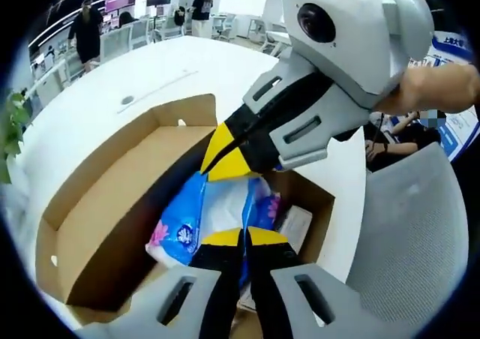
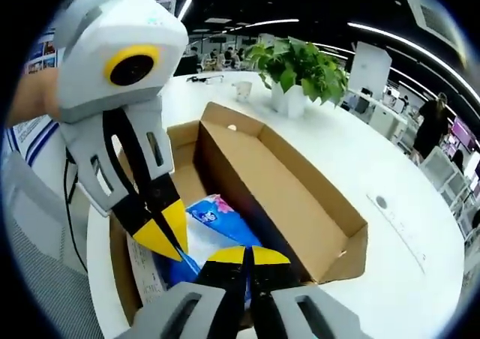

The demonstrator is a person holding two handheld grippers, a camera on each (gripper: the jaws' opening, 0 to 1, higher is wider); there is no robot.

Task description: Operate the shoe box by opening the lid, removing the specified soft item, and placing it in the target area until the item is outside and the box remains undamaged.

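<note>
An open cardboard shoe box [image 1: 90,181] [image 2: 277,181] lies on a white table, its lid folded back flat. Inside it lies a blue and white tissue pack [image 1: 202,219] [image 2: 217,219]. My left gripper [image 1: 244,238] [image 2: 166,238] is shut, and its yellow tips pinch one end of the pack. My right gripper [image 2: 247,255] [image 1: 221,159] is shut on the opposite end, coming in over the box from the other side. The two grippers face each other across the pack.
A white paper sheet [image 1: 296,226] [image 2: 146,271] lies in the box beside the pack. A potted plant [image 2: 296,65] and a cup [image 2: 241,90] stand on the table [image 2: 405,241]. A grey chair [image 1: 412,226] is by the table edge. People [image 1: 86,31] stand far behind.
</note>
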